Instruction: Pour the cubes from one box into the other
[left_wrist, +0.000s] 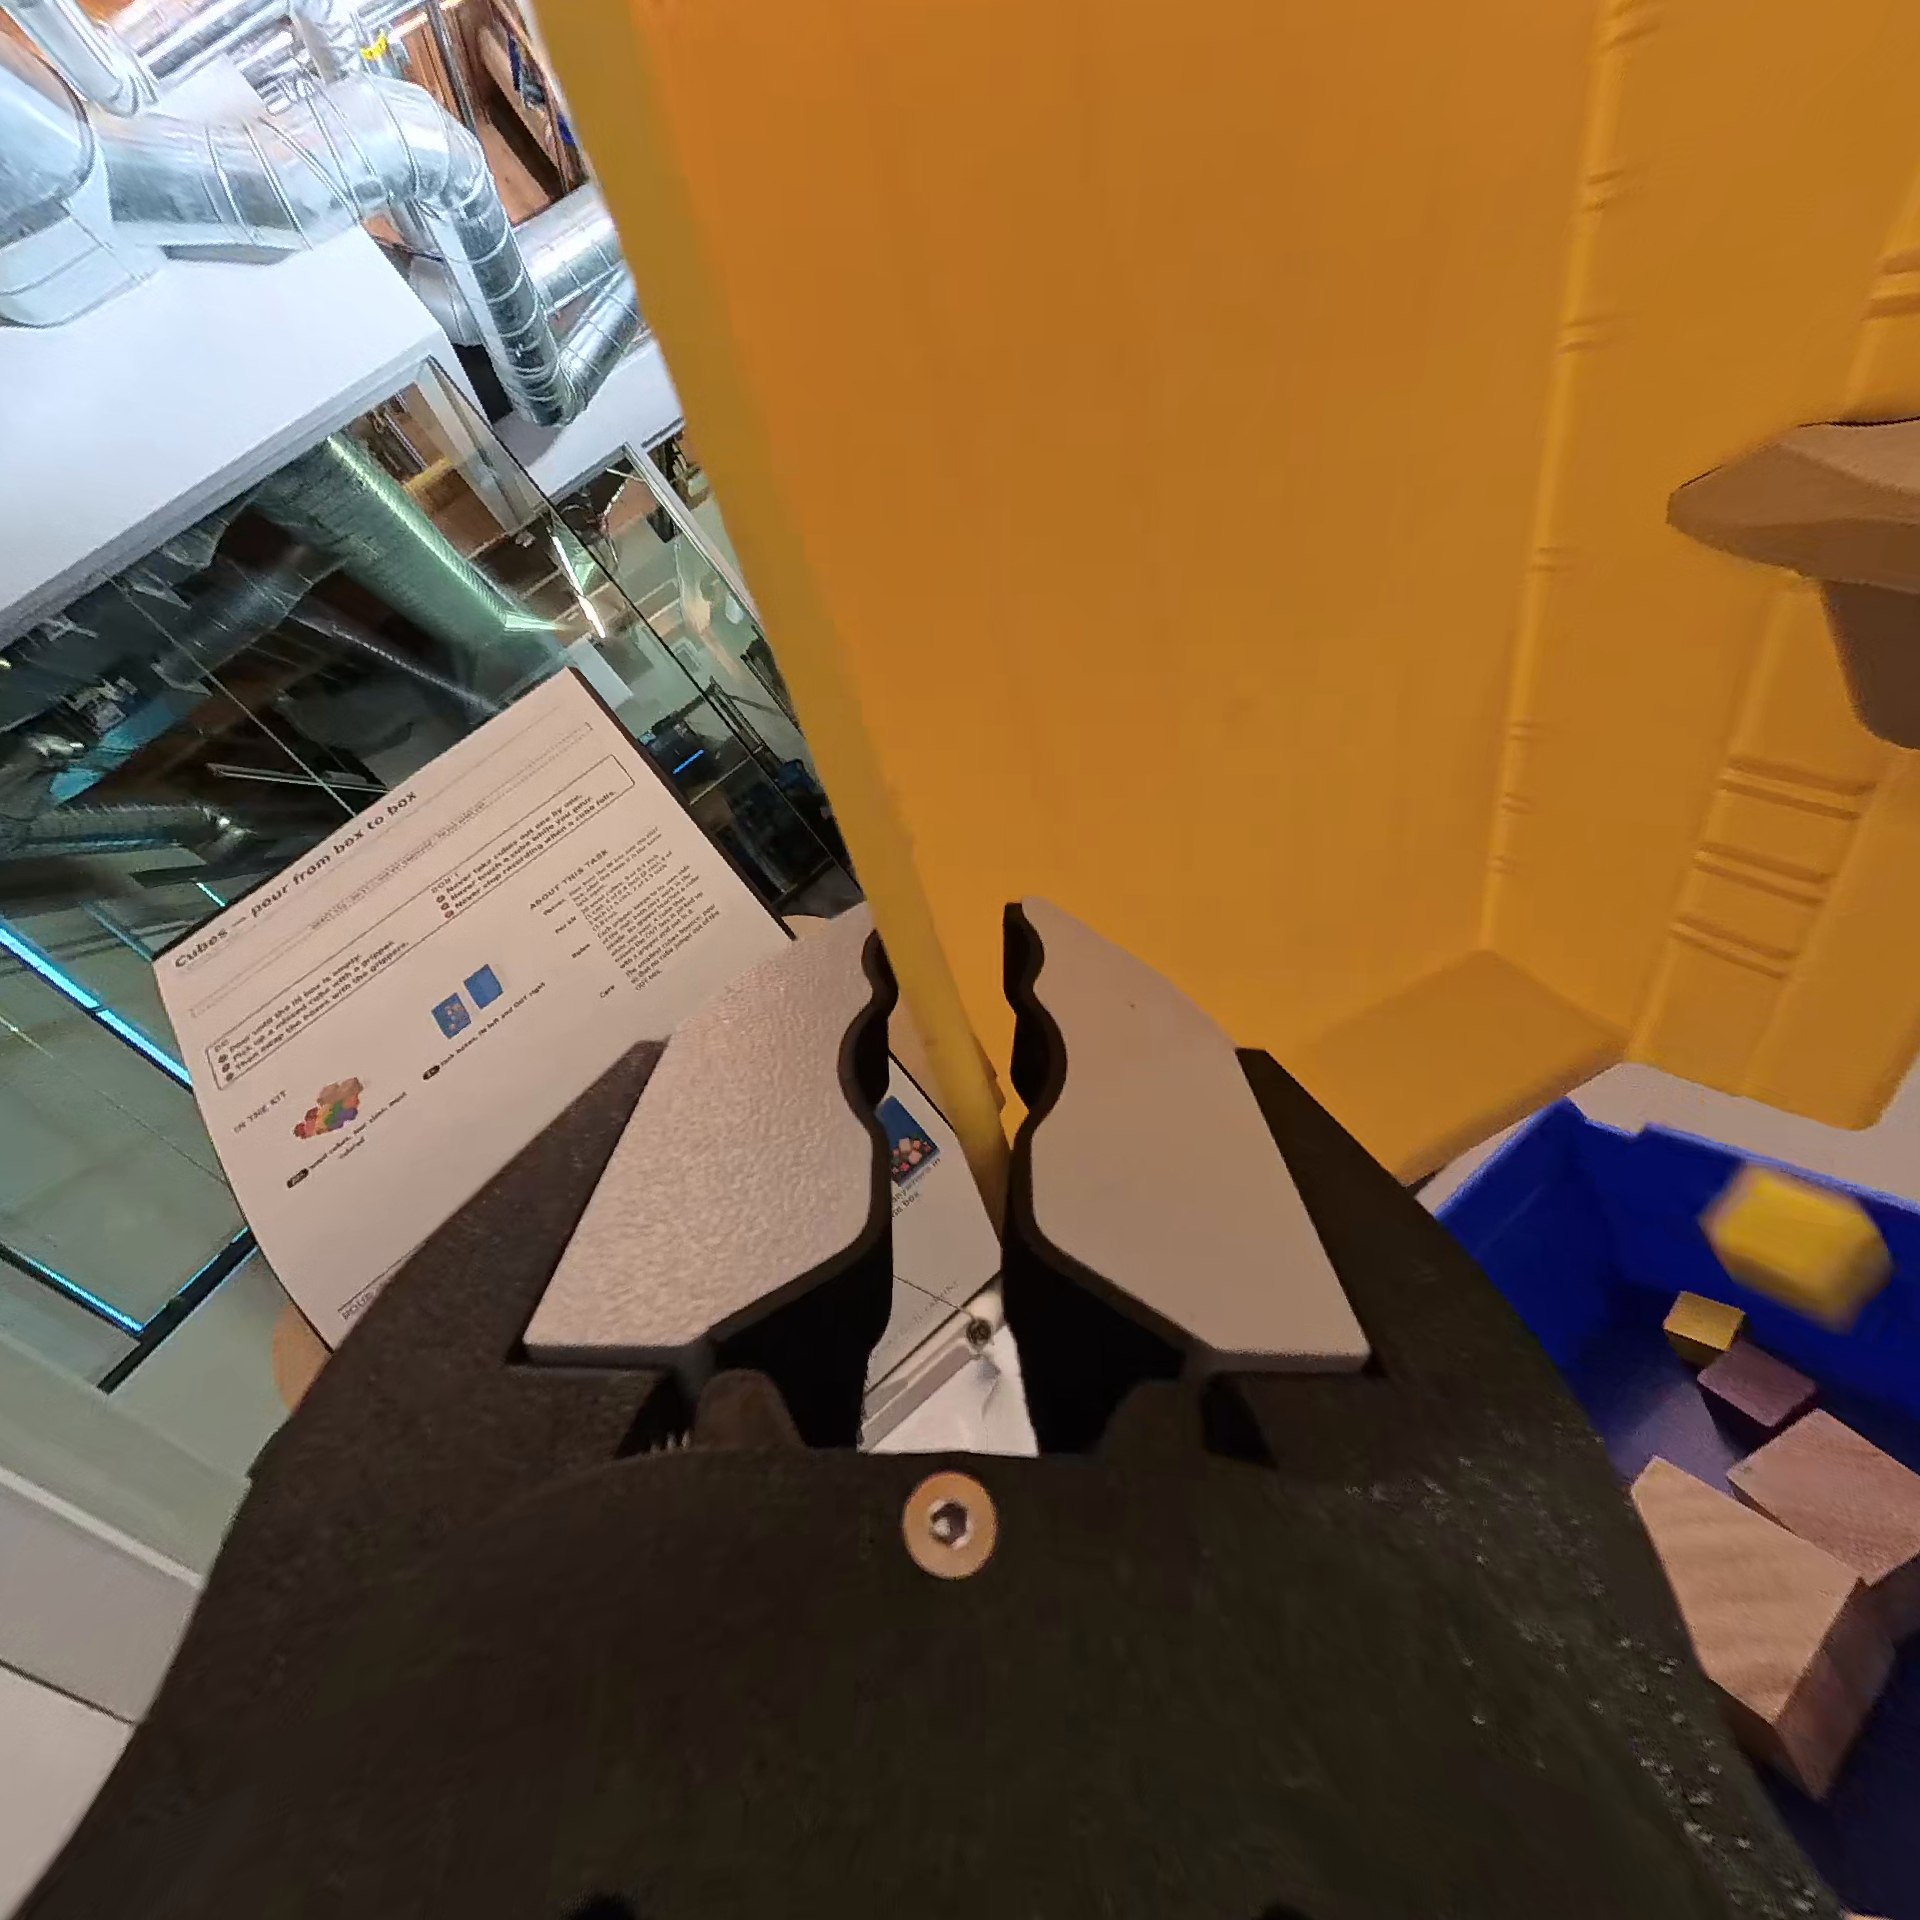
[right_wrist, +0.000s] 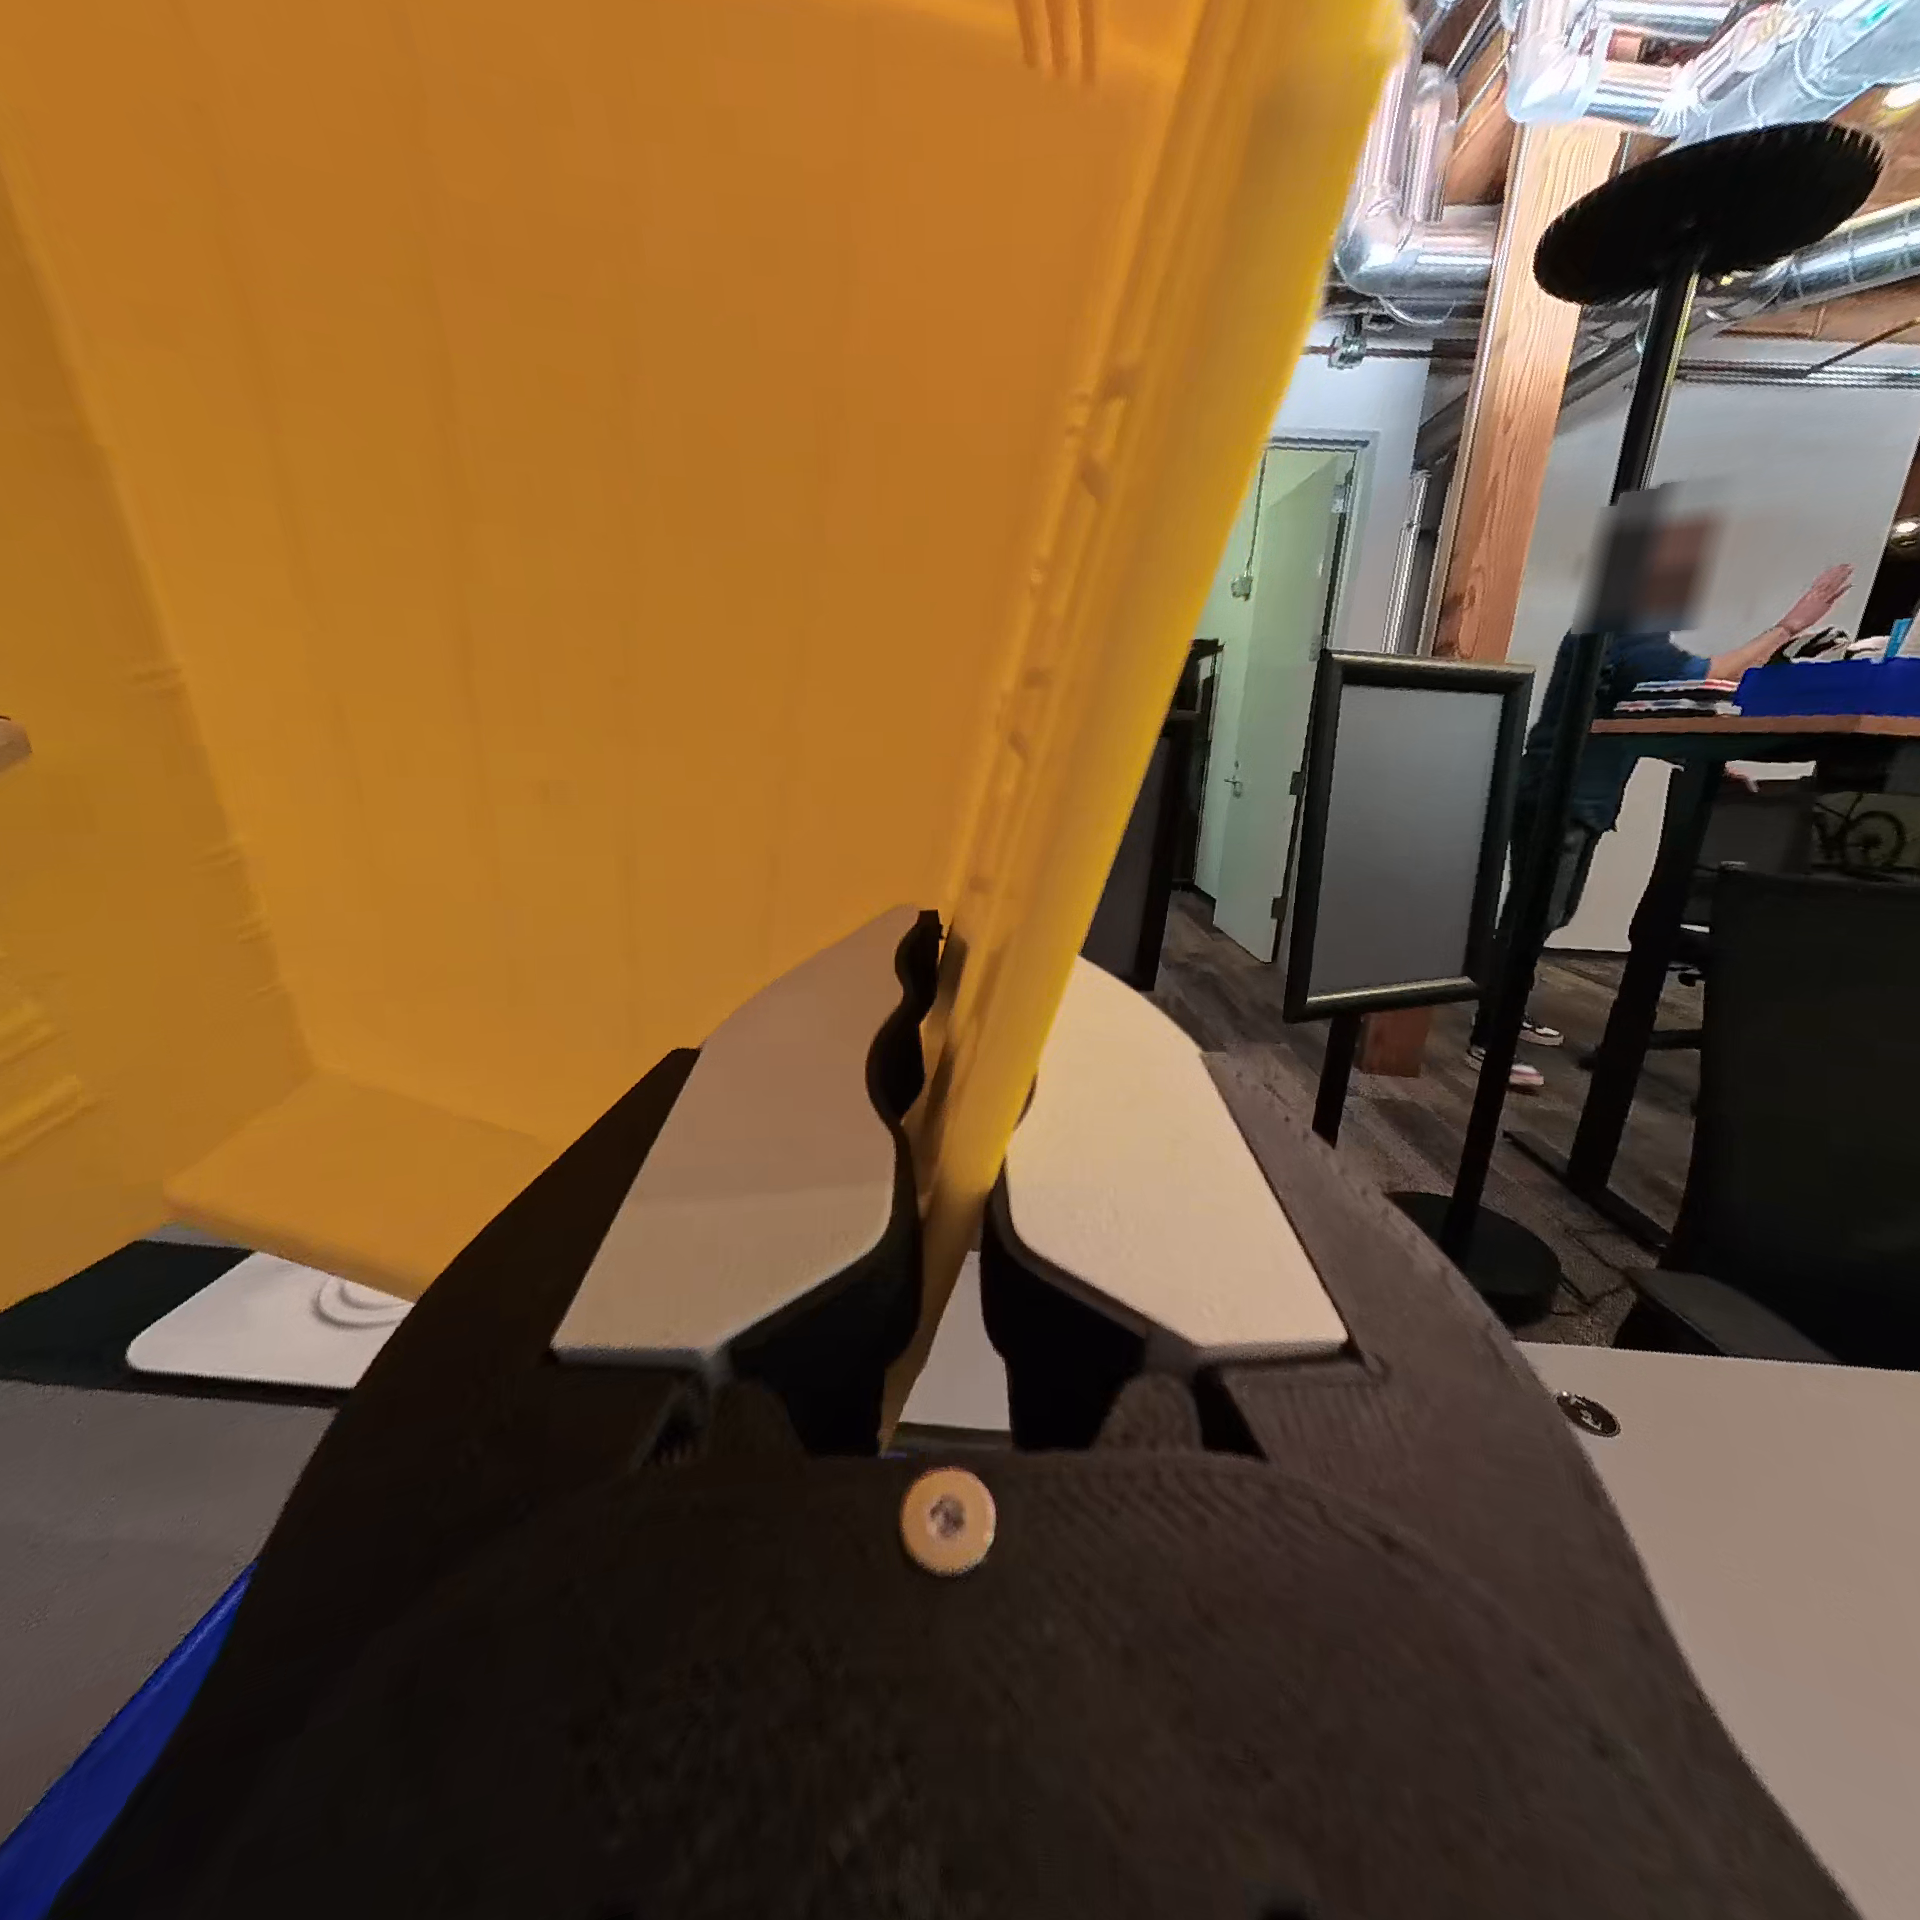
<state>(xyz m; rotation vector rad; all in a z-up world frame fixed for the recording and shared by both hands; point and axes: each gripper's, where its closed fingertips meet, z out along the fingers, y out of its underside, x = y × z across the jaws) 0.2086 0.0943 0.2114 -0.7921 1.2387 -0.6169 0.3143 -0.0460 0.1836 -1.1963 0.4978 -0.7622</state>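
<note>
The left tool (left_wrist: 943, 1039) is closed down on one thin side wall of the tipped-up yellow plastic box (left_wrist: 1195, 468), the wall pinched between its two grey fingers (left_wrist: 748, 1132). The right tool (right_wrist: 961, 1049) clamps the opposite side wall of the same box (right_wrist: 582, 499) in the same way. The box's open inside faces the cameras, tilted steeply above the tabletop (right_wrist: 1766, 1538). To the right of the left tool and below the yellow box sits a blue plastic bin (left_wrist: 1538, 1216) holding plain and purple wooden cubes (left_wrist: 1766, 1527). A small yellow cube (left_wrist: 1797, 1252) is blurred in mid-air over the bin, and a plain wooden block (left_wrist: 1808, 509) shows at the yellow box's far right edge. A printed paper sheet (left_wrist: 416, 997) lies left of the left tool
</note>
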